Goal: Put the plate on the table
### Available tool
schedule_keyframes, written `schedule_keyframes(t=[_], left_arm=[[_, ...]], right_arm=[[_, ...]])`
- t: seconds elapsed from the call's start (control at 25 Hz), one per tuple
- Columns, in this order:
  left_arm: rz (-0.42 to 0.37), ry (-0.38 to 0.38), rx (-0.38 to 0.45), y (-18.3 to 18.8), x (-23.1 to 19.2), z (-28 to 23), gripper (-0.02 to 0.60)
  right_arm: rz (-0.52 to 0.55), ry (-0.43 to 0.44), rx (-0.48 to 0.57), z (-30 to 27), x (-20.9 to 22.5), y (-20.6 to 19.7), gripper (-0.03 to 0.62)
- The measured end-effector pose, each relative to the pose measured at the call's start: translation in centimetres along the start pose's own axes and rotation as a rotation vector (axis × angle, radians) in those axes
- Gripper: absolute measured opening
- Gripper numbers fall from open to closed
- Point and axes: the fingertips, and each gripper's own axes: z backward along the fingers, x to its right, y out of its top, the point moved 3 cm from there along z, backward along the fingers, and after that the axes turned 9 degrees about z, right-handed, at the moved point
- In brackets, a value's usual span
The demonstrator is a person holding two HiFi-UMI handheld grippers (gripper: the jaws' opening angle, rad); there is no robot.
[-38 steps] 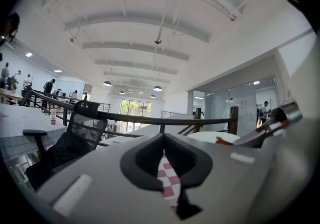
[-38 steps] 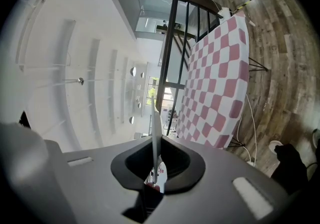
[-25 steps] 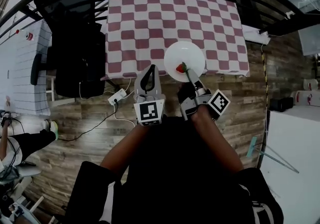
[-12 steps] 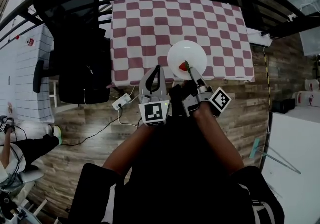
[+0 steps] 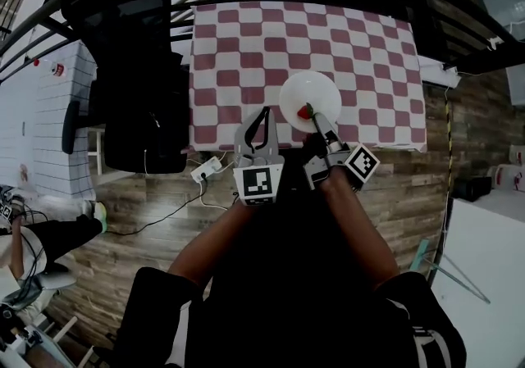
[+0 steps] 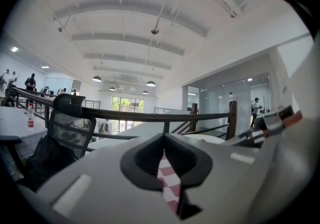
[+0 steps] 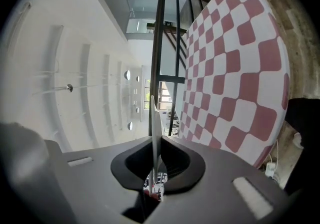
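No text, label, brand, number or sign can be read anywhere in these views.

White plate (image 5: 310, 93), red-and-white checked tablecloth (image 5: 246, 55), black chair (image 5: 135, 71), brown wood-plank floor (image 5: 406, 190).

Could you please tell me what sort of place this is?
Probably an open-plan office or lab: a railing runs behind the table, an office chair stands beside it, and lamps hang from a high ceiling.

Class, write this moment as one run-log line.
right gripper: jaws shut on plate rim | plate: held over checked table, near edge | left gripper: jaws shut, empty
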Motion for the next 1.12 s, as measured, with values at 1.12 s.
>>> schedule_keyframes(t=[1.12], left_arm=[[0.015, 0.048, -0.139, -2.1, -1.8, -18.0, 0.009]], right_arm=[[0.115, -0.014, -0.233, -16.0, 11.8, 9.3, 0.015]])
